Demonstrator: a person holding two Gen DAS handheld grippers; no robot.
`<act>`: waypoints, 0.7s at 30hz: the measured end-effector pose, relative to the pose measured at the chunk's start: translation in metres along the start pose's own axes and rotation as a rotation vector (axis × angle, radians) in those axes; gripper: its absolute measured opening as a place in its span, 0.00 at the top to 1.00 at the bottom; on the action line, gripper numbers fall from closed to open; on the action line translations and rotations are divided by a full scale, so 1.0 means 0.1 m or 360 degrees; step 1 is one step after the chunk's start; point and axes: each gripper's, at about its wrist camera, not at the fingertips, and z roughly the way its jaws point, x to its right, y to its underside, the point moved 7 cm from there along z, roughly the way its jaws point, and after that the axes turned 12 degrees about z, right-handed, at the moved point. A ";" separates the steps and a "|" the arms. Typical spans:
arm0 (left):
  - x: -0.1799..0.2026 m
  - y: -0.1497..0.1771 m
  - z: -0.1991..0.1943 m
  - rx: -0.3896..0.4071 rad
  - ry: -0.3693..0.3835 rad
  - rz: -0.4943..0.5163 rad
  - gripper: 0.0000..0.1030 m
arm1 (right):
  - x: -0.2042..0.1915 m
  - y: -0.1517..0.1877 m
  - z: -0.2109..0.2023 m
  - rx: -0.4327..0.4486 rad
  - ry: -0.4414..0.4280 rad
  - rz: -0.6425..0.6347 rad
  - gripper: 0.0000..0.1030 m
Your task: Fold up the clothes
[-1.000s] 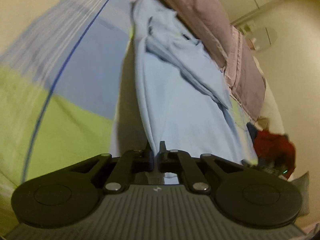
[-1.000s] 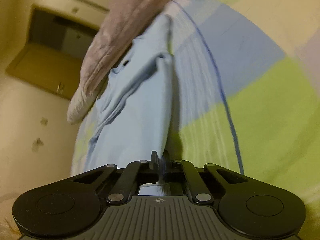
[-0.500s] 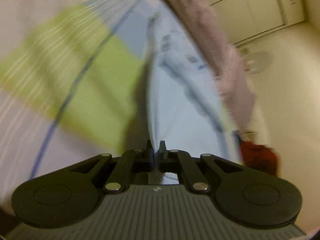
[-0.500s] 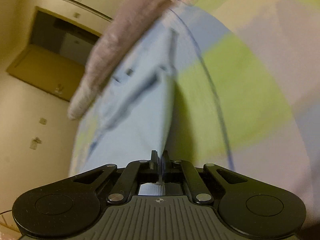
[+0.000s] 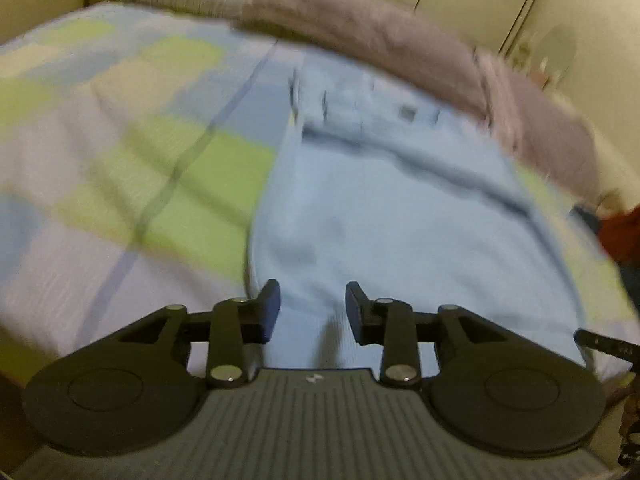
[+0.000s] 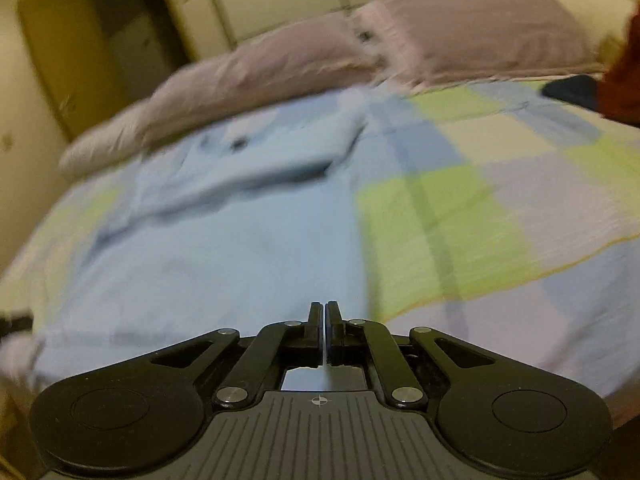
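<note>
left tool (image 5: 313,306) spread apart over shirt (image 5: 384,216) hem | right tool (image 6: 322,320) pinched together, shirt edge maybe between, can't tell | shirt flat on bed (image 6: 520,208)

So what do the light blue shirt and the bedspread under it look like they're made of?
Light blue shirt: thin, matte woven cloth, probably cotton; it lies limp with soft creases. Checked bedspread: matte fabric with fine ribbed lines, possibly crinkled cotton. Blur leaves both uncertain.
</note>
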 end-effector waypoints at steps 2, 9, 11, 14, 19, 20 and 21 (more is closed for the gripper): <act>0.10 0.13 -0.06 -0.0063 -0.0094 0.0014 0.75 | -0.07 0.15 -0.02 -0.0005 0.0075 -0.0005 0.97; 0.53 0.15 -0.79 -0.0034 -0.0254 0.0174 0.65 | -0.41 0.38 -0.66 0.0127 0.0130 0.0025 0.19; 0.63 0.17 -0.97 0.0009 -0.0257 0.0184 0.59 | -0.57 0.40 -0.86 0.0201 0.0122 0.0011 0.12; 0.79 0.23 -1.12 0.0019 -0.0273 0.0225 0.53 | -0.86 0.44 -1.05 0.0225 0.0099 -0.0108 0.11; 1.01 0.34 -1.30 0.0005 -0.0323 0.0317 0.51 | -1.00 0.60 -1.23 0.0198 0.0162 -0.0175 0.11; 1.05 0.36 -1.34 0.0006 -0.0333 0.0336 0.50 | -1.01 0.62 -1.25 0.0197 0.0147 -0.0177 0.11; 1.09 0.36 -1.35 0.0012 -0.0338 0.0352 0.49 | -1.01 0.65 -1.27 0.0192 0.0138 -0.0176 0.11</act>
